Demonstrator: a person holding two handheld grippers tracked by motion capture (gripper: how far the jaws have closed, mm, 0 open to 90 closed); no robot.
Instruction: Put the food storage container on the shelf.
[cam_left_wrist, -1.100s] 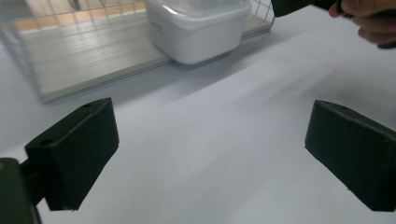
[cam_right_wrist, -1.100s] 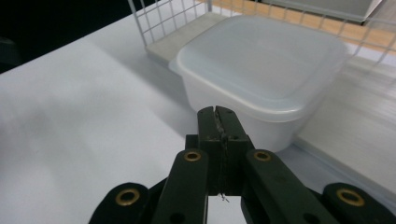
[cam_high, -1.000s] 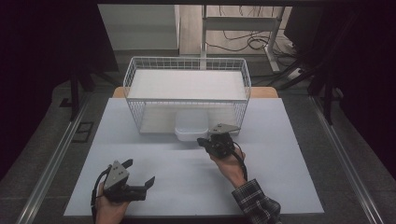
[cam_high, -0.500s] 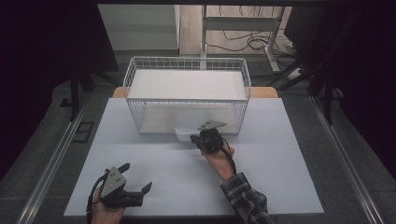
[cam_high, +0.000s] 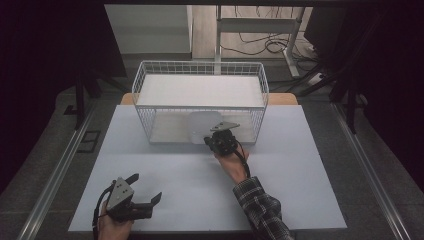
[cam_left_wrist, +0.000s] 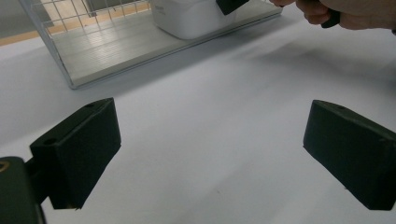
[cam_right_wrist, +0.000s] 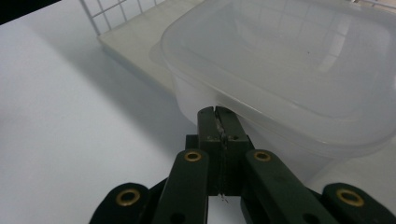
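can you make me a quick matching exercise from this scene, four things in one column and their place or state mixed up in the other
Things:
1. left gripper
2. right gripper
3. plastic container
4. wire basket

Place or state:
A. translucent, on the lower shelf at the open front
B. jaws shut, tips at the container's rim
C. jaws wide apart, above bare table near the front edge
D. white mesh, at the far side of the table

Pairs: 1-C, 2-B, 3-A, 4-D
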